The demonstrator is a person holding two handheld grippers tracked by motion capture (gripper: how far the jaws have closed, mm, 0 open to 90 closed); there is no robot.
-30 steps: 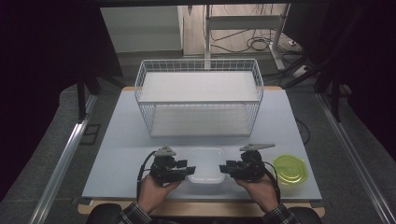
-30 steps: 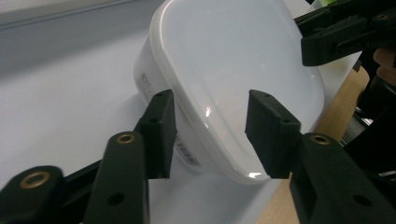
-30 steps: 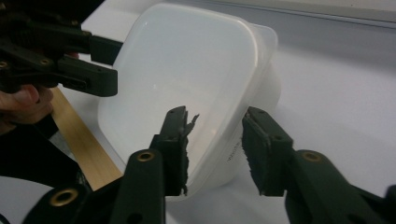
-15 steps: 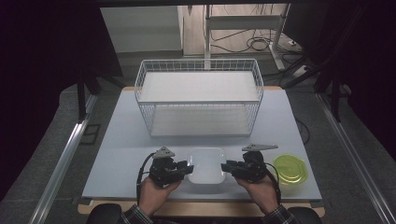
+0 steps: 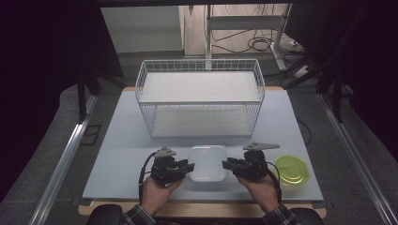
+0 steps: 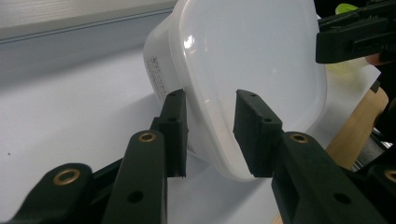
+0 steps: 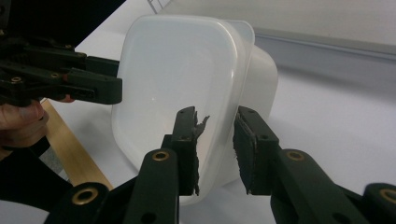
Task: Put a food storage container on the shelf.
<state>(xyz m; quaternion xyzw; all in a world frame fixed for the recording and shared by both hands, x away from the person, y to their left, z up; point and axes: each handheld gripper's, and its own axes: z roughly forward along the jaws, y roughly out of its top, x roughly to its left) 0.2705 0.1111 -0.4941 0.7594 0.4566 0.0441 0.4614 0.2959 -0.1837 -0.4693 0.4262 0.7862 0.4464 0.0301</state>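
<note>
A white lidded plastic container (image 5: 207, 163) sits near the table's front edge, between my two grippers. My left gripper (image 5: 190, 166) grips its left rim, and in the left gripper view my left gripper (image 6: 210, 135) has one jaw over the lid and one under the lip of the container (image 6: 243, 60). My right gripper (image 5: 224, 164) holds the opposite rim in the same way; in the right gripper view my right gripper (image 7: 215, 149) has its worn pads on either side of the edge of the container (image 7: 177, 70). I cannot tell whether the container touches the table.
A white wire basket (image 5: 199, 96) with a solid shelf stands at the back middle of the pale table (image 5: 126, 140). A round yellow-green lid (image 5: 291, 169) lies right of my right hand. The wooden front edge (image 5: 202, 206) is close behind both hands.
The container and both grippers have shifted slightly away from the front edge together. Both grippers keep their grip on the rim.
</note>
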